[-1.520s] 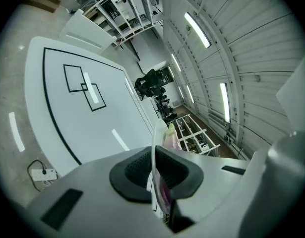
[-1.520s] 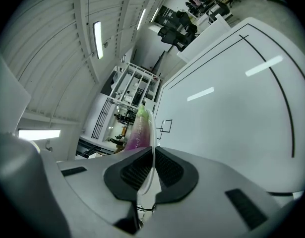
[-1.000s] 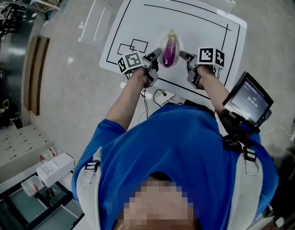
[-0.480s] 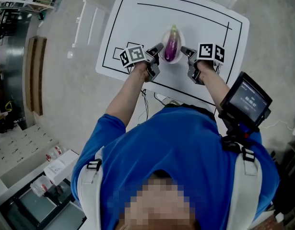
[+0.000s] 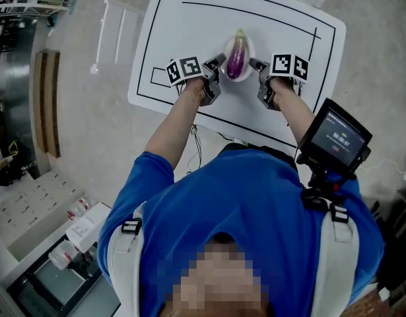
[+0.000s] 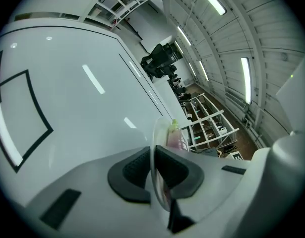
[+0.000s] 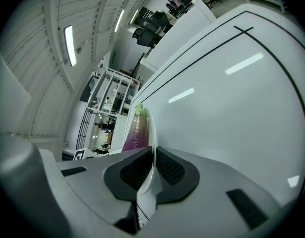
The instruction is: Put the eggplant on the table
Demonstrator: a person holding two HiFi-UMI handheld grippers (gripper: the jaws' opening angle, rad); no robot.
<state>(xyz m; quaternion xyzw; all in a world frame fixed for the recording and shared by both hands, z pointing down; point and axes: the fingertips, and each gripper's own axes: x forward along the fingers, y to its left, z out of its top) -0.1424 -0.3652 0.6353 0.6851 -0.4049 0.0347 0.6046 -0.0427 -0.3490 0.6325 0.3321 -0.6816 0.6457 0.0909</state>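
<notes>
The left gripper (image 5: 218, 61) is pressed together on the left rim of a clear plate (image 5: 249, 45). In the left gripper view, both pads of the left gripper (image 6: 153, 171) clamp the thin edge of the plate (image 6: 153, 138).

The right gripper (image 5: 254, 64) pinches the opposite rim. In the right gripper view, the jaws of the right gripper (image 7: 153, 168) close on the plate (image 7: 149, 128) edge with no gap.

The eggplant (image 5: 236, 55) lies in the plate, between the two grippers, green stem end pointing away from the person. It shows beyond the rim in both gripper views (image 6: 175, 137) (image 7: 134, 133).

The plate sits over the white tabletop (image 5: 189, 32), inside the black outline (image 5: 269, 14). Contact between plate and tabletop cannot be determined.
</notes>
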